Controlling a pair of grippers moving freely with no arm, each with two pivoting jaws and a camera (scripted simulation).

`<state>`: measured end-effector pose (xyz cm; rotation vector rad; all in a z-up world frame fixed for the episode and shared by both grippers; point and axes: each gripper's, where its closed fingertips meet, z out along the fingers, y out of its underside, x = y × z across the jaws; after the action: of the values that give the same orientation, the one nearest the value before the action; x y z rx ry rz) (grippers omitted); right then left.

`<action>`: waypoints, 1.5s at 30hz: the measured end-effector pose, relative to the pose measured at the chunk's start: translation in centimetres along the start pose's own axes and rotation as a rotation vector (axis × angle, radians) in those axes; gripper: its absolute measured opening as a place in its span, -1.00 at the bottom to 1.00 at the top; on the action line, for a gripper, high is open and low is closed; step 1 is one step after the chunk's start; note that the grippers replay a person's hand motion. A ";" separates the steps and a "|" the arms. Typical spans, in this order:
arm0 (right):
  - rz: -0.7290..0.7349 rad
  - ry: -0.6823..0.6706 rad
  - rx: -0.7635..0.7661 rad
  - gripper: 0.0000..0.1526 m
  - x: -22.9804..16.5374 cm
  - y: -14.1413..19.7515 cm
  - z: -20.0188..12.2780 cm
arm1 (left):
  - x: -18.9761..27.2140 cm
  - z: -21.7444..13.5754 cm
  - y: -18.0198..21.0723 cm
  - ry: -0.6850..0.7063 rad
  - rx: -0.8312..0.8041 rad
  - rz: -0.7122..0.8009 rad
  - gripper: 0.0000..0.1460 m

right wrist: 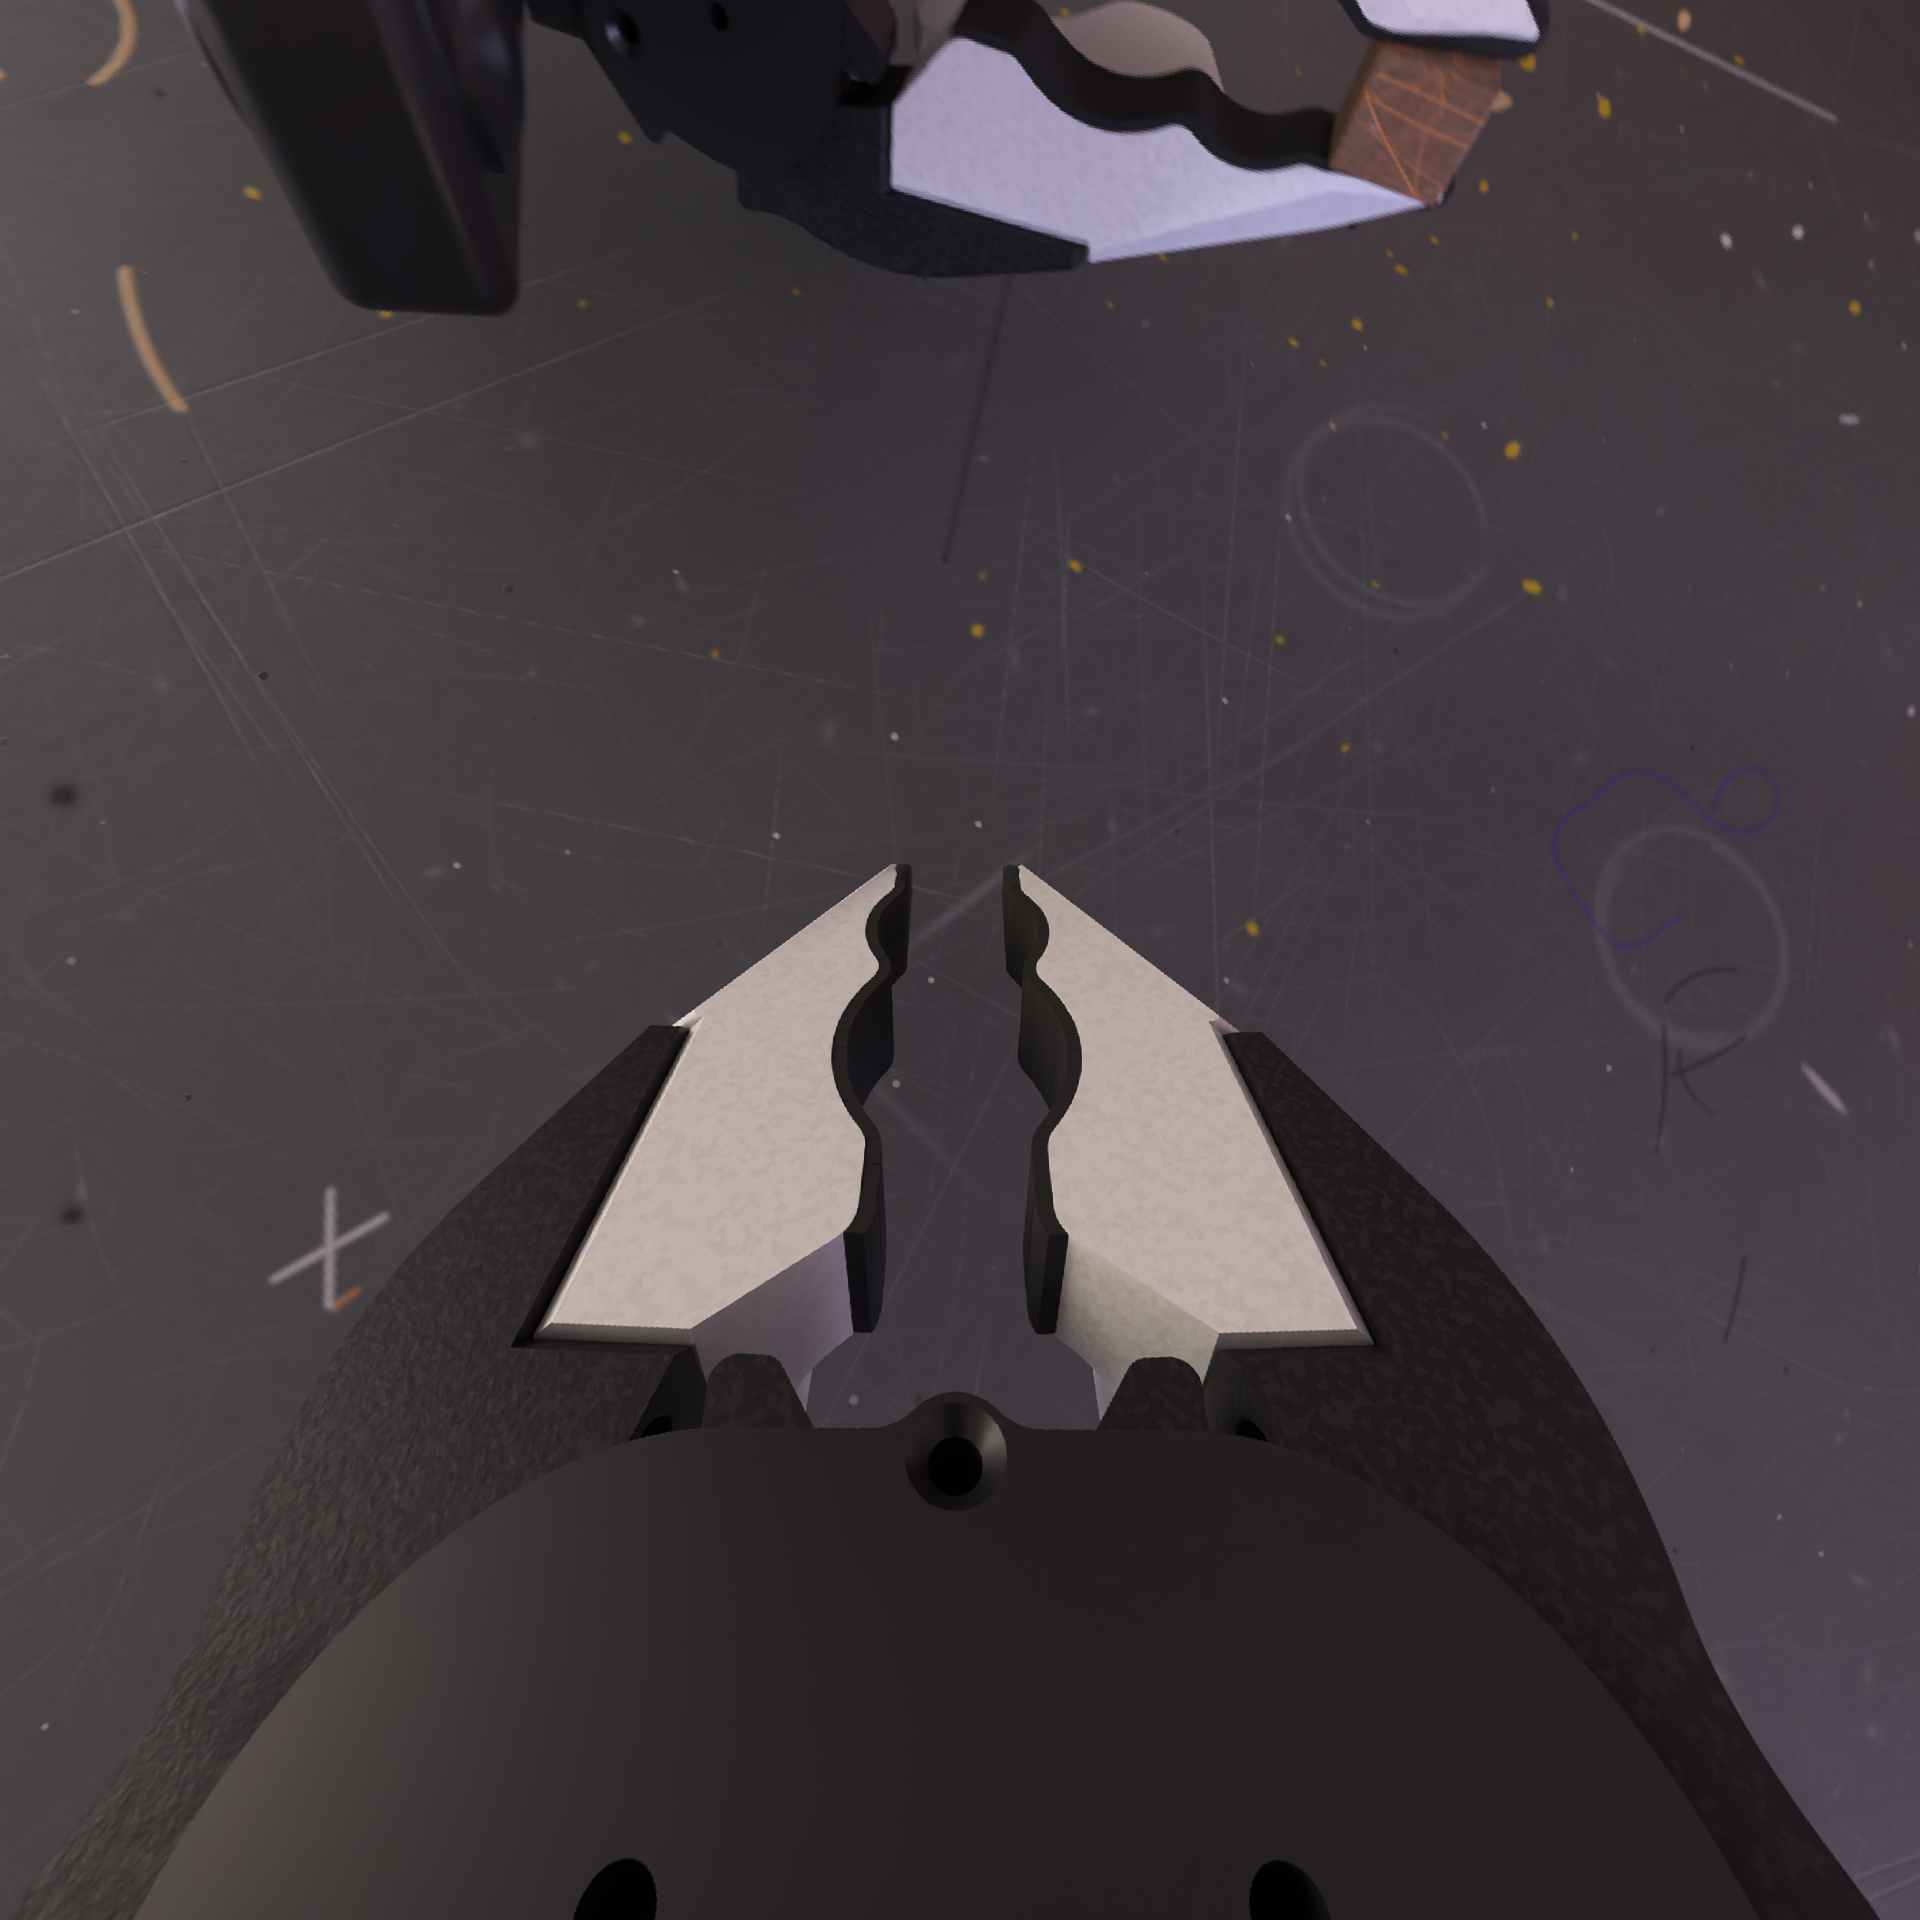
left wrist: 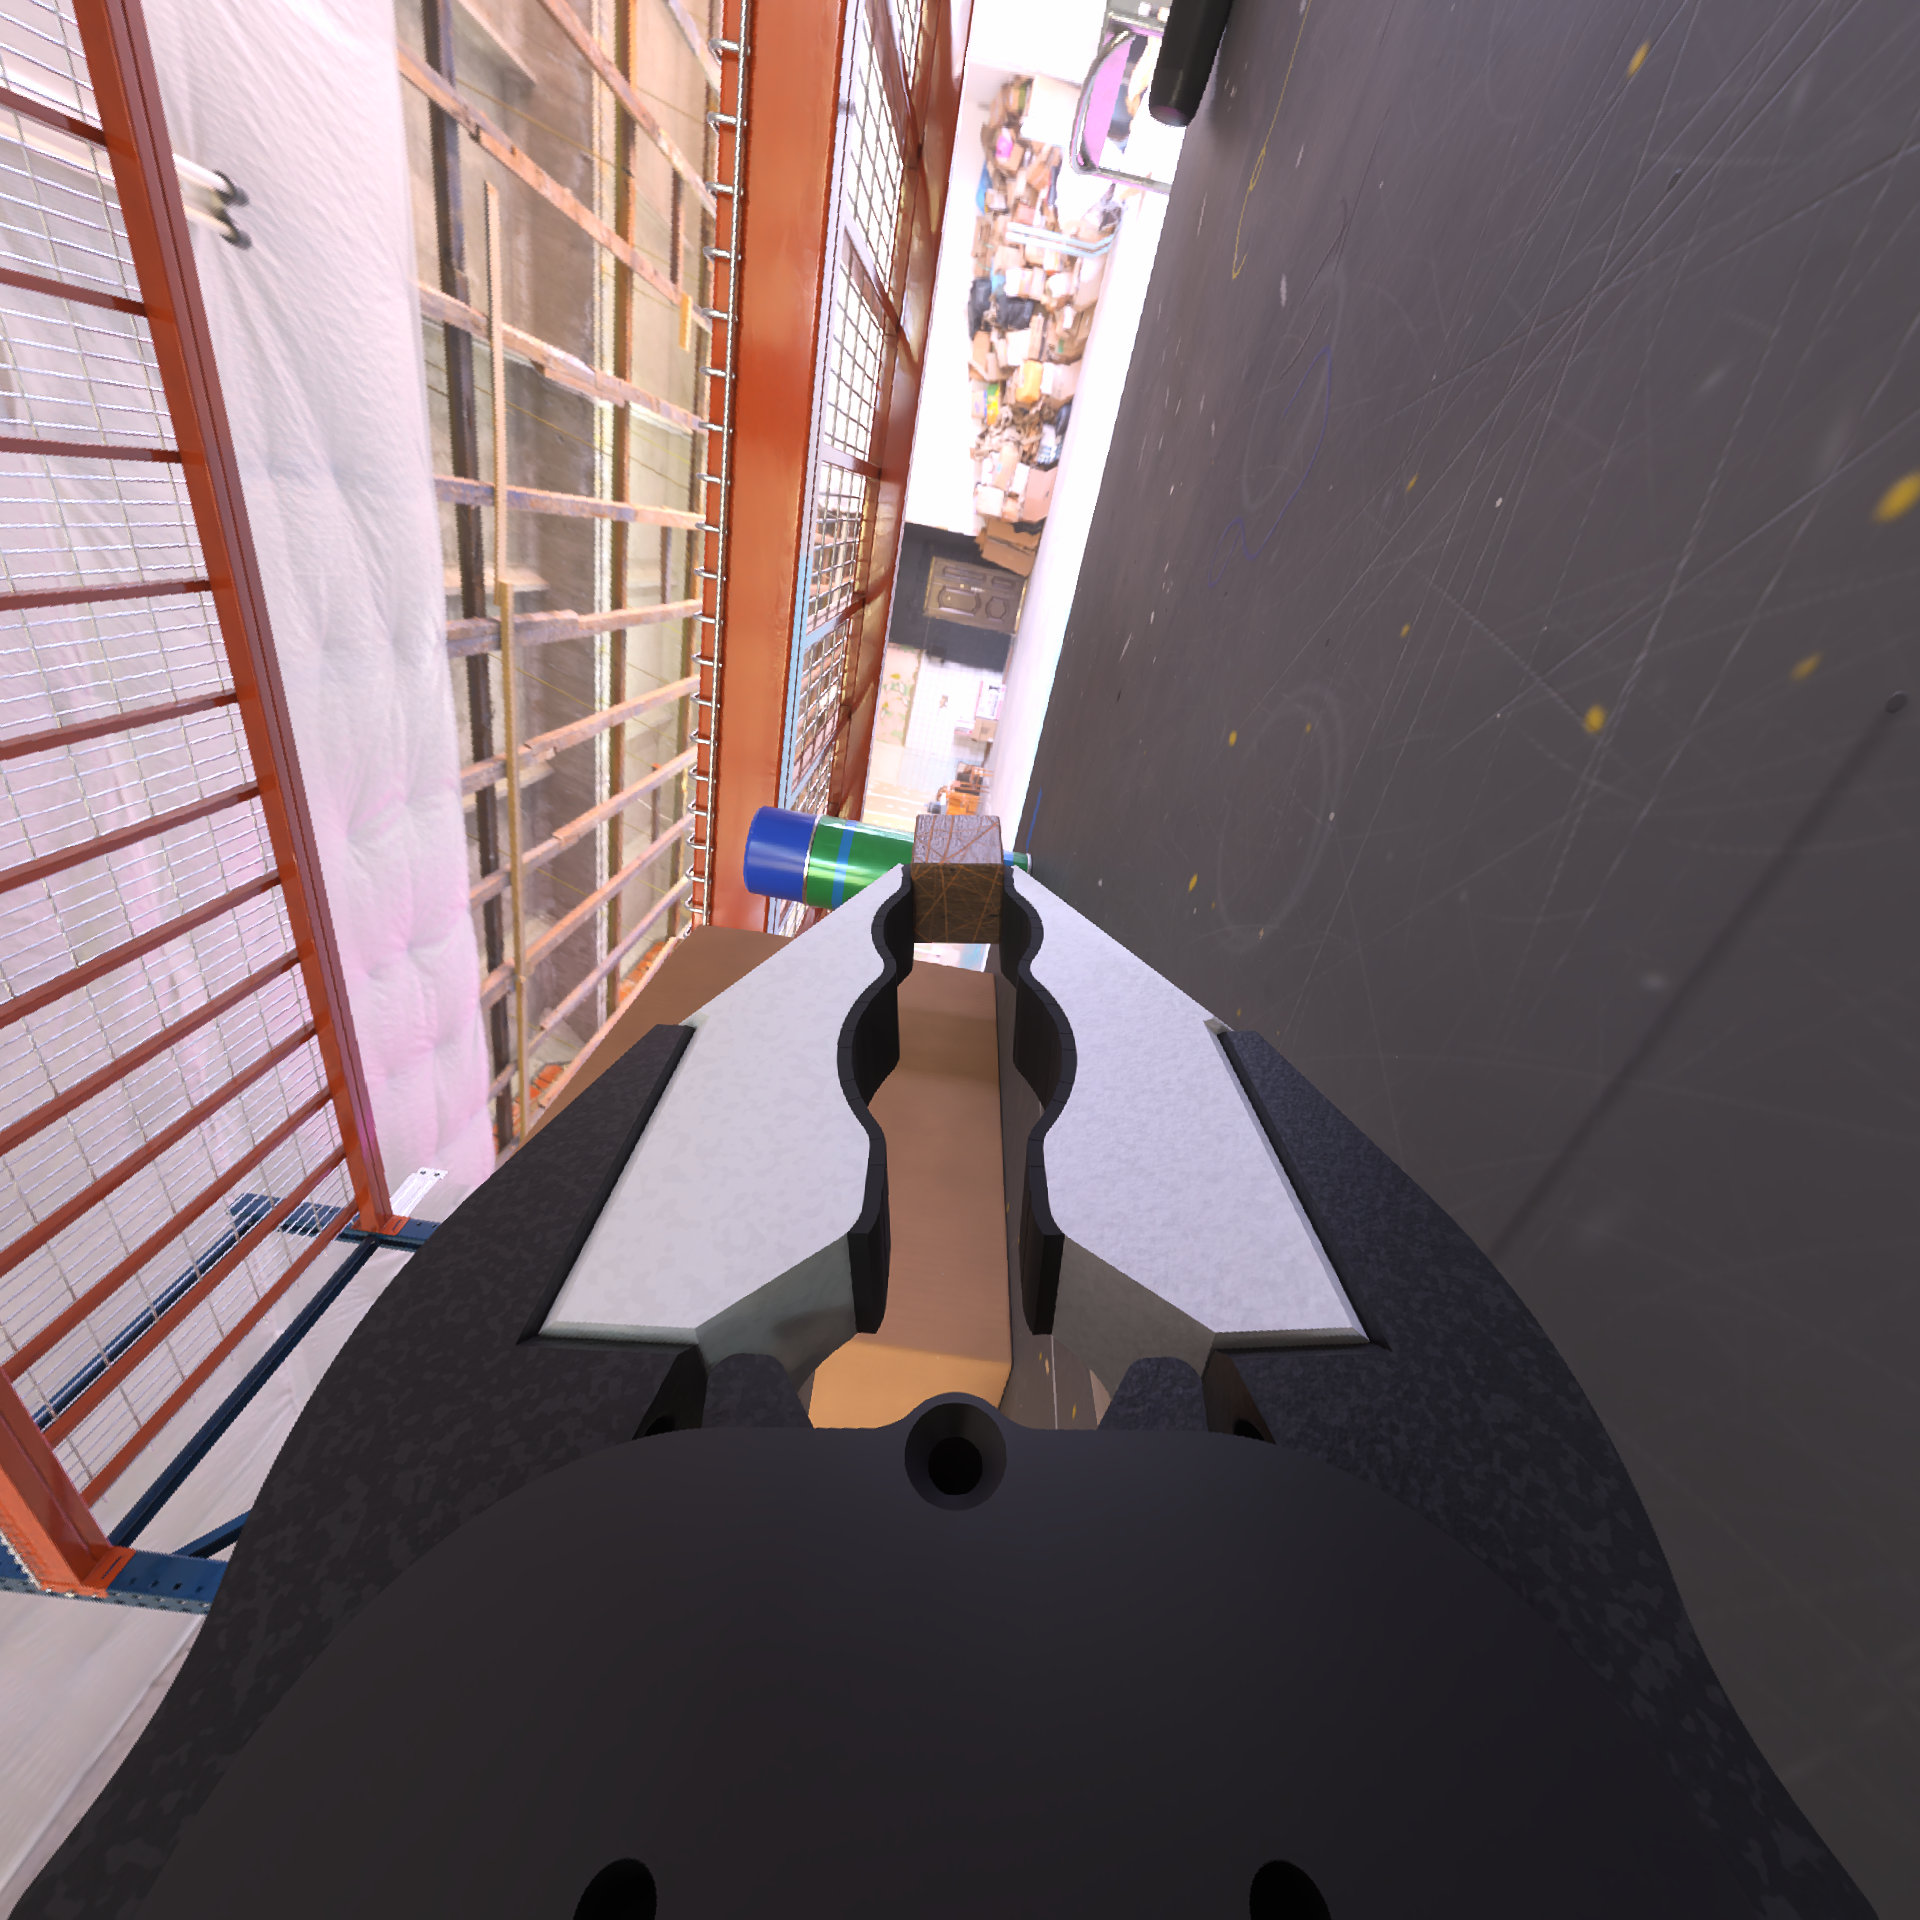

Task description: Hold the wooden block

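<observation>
Left gripper [left wrist: 957, 902] pinches wooden block [left wrist: 957, 902] above scratched dark tabletop [left wrist: 1507, 623]; right gripper [right wrist: 957, 894] slightly parted, empty.

Beyond the left hand-held gripper [left wrist: 957, 883], the wooden block [left wrist: 957, 878] hides the green-and-blue can [left wrist: 821, 854] partly — its far end. A black cylinder [left wrist: 1188, 57] is cut off at the top edge.

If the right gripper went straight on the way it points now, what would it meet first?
Most likely the dark scratched tabletop: the right gripper is empty and points down at bare surface. The left gripper holding the wooden block sits off that line, though depth is unclear.
</observation>
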<state>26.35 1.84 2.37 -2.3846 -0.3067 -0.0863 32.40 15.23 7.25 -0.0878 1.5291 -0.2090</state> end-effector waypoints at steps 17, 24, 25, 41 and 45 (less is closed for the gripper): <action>0.196 -0.013 -0.176 -0.69 1.1 6.3 -5.7 | 0.1 0.0 0.0 0.005 0.002 0.000 -0.80; 0.173 0.036 -0.177 -0.65 1.1 7.9 -6.9 | 0.1 0.0 -0.1 0.009 0.001 0.004 -0.80; 0.168 0.039 -0.168 -0.65 1.1 7.8 -6.8 | 0.1 0.0 -0.1 0.008 0.001 0.005 -0.80; 0.228 -0.037 -0.251 -0.70 -0.2 8.8 -6.6 | 0.2 0.0 -0.1 0.011 0.002 0.005 -0.80; 0.197 -0.083 -0.180 -0.71 -1.1 7.4 -6.0 | 0.2 0.0 -0.1 0.012 0.003 0.005 -0.80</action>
<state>27.26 -7.66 1.76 -2.5884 -0.1047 0.0807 32.43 15.12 7.04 -0.0807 1.5406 -0.2080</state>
